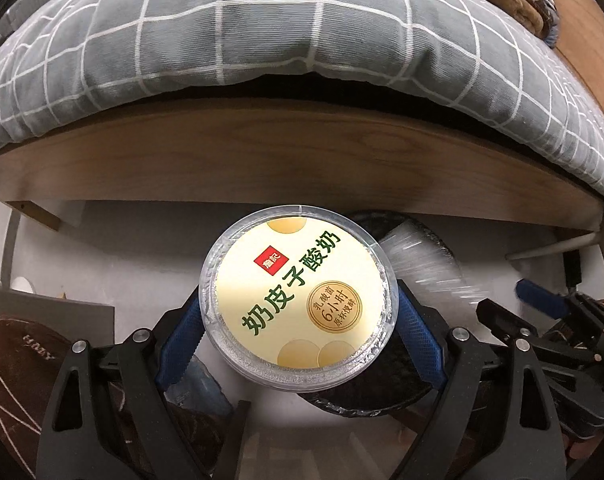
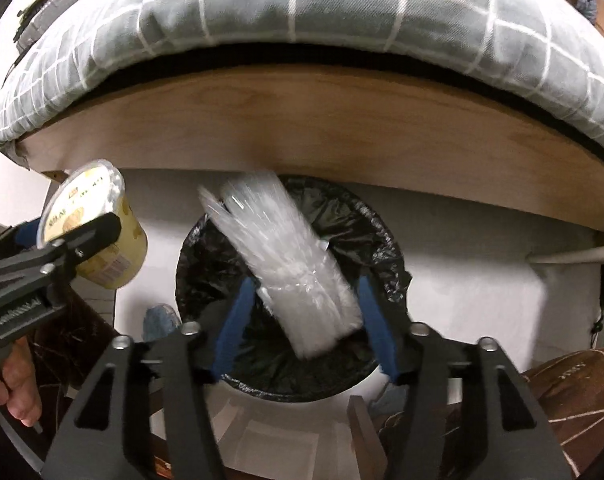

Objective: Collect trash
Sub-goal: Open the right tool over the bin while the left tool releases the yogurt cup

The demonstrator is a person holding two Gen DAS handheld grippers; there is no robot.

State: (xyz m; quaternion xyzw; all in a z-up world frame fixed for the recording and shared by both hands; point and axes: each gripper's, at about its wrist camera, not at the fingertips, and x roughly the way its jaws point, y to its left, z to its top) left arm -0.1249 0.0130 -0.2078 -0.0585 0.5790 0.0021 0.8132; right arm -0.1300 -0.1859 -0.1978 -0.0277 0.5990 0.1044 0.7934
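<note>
We record: left tool [image 1: 298, 320] clenched on a sealed yogurt cup [image 1: 298, 300], held above the floor beside the bin. Right tool [image 2: 306, 320] released, blue pads clear of a blurred clear plastic wrapper [image 2: 290, 264] over the black-lined trash bin [image 2: 206, 248], below the bed's wooden frame [image 2: 302, 120].

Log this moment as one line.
left gripper: holds yogurt cup | right gripper: open, clear bottle over bin

The yogurt cup [image 1: 298, 304] lid reads "奶皮子酸奶" with a "6小时" seal.
</note>
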